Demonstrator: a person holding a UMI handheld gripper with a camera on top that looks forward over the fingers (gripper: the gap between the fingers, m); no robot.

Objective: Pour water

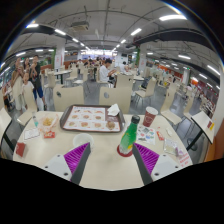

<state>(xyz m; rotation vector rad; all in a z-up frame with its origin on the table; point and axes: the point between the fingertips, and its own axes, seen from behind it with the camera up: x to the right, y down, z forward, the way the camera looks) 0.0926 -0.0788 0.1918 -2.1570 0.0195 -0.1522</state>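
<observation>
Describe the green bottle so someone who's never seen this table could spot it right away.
On the pale table, look right of the baking tray. The green bottle stands upright there, just ahead of the open gripper, nearer its right finger. It is the only tall green thing; the brown cup beyond it is shorter.

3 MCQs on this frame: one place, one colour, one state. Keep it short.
1. The green bottle stands:
A. on the tray
B. just ahead of the fingers, beside the tray
C. clamped between the fingers

2. The bottle's cap is:
A. red
B. blue
C. white

3. The gripper is:
A. shut on the bottle
B. shut on a cup
C. open, holding nothing

Answers: 1 B, it sits on the table by the tray; 2 A, the top shows red; 3 C, the fingers are wide apart and the bottle stands on the table beyond them.
</observation>
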